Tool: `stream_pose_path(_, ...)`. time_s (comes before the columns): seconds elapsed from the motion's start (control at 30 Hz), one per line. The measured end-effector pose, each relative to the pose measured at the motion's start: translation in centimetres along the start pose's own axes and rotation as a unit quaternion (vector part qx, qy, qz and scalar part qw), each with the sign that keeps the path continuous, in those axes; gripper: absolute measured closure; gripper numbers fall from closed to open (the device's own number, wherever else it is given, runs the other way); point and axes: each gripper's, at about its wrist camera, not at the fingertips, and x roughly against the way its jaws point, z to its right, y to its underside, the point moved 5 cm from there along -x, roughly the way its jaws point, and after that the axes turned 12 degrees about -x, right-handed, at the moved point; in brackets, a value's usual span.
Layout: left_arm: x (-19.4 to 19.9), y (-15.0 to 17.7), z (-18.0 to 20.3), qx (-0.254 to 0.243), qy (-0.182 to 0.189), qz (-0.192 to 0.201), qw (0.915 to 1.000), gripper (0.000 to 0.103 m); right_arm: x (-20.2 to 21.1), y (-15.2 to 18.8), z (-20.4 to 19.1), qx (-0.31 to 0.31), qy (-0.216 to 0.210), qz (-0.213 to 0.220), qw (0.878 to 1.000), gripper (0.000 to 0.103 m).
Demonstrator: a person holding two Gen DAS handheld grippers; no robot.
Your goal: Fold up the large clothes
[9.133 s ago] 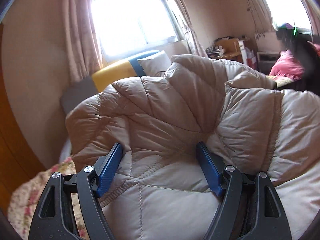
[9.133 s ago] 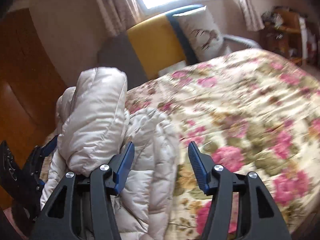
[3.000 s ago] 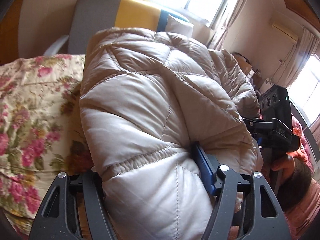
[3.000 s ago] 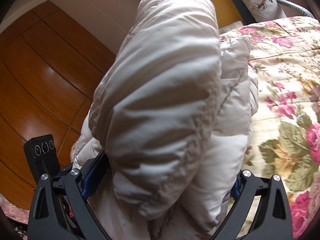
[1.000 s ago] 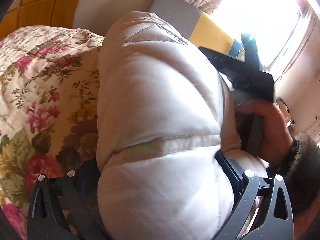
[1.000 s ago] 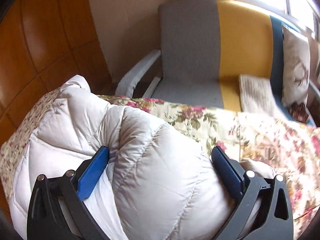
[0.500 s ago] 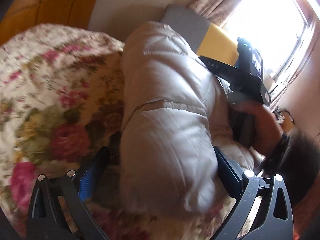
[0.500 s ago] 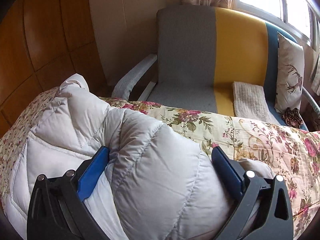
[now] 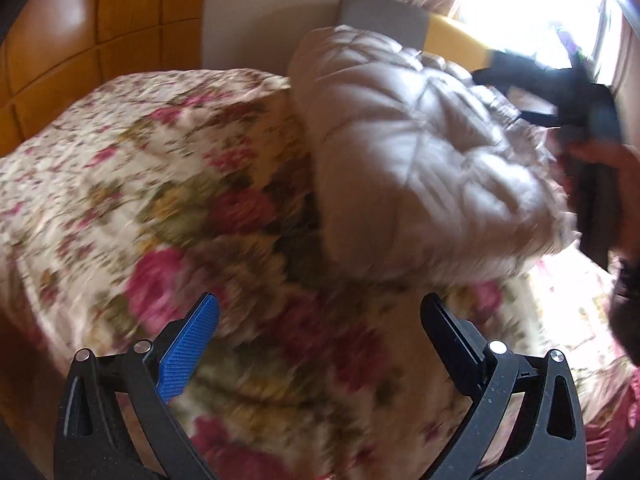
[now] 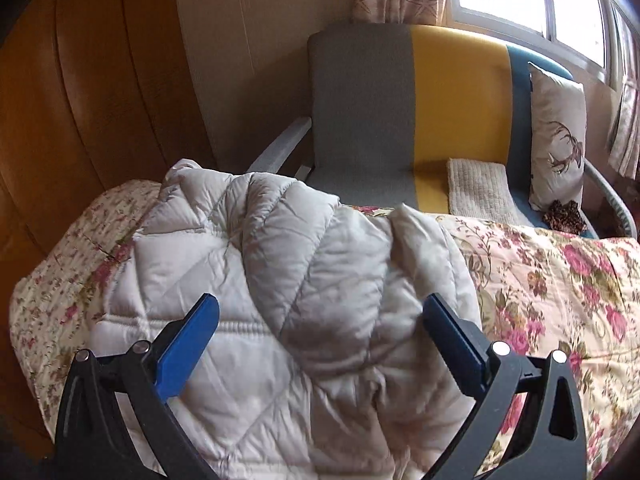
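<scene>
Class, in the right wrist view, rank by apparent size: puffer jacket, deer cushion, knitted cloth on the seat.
1. puffer jacket, largest, though nearest the camera.
2. deer cushion.
3. knitted cloth; close to the cushion, so uncertain.

The left wrist view is smeared by motion, so the flowered bedspread (image 9: 192, 184) reads only as blotches of pink and olive and its stitching cannot be made out. The jacket (image 9: 408, 160) is soft-edged there too, and its far side is hidden behind the right gripper (image 9: 560, 96) — a dark blur whose fingers cannot be told apart — and behind the hand (image 9: 612, 184) holding it, which runs off the right edge. Glare from the window (image 9: 532, 4) wipes out all detail.

In the right wrist view the jacket's (image 10: 280, 300) lower part is cut off by the bottom edge. The small dark brown thing (image 10: 564, 216) beside the pillow (image 10: 556, 140) is too small to identify.
</scene>
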Motion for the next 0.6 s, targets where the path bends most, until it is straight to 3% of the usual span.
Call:
stream_pose_path(0.2, 2.1, 2.2, -1.5, 0.023, -0.026, 0.015, 0.9993, 0.003, 6.9, 4.9, 0.1, 0.022, -0.001, 0.056, 0.998, 0.002)
stream_pose_path(0.37, 4.5, 2.6, -1.3, 0.009, -0.067, 0.039, 0.997, 0.003, 11.5, 9.4, 0.7, 0.029, 0.015, 0.089, 0.995, 0.002)
stream_pose_path(0.6, 7.1, 3.1, 0.4, -0.003, -0.079, 0.059, 0.9951, 0.003, 14.7, 15.2, 1.5, 0.016, 0.024, 0.064, 0.998, 0.002)
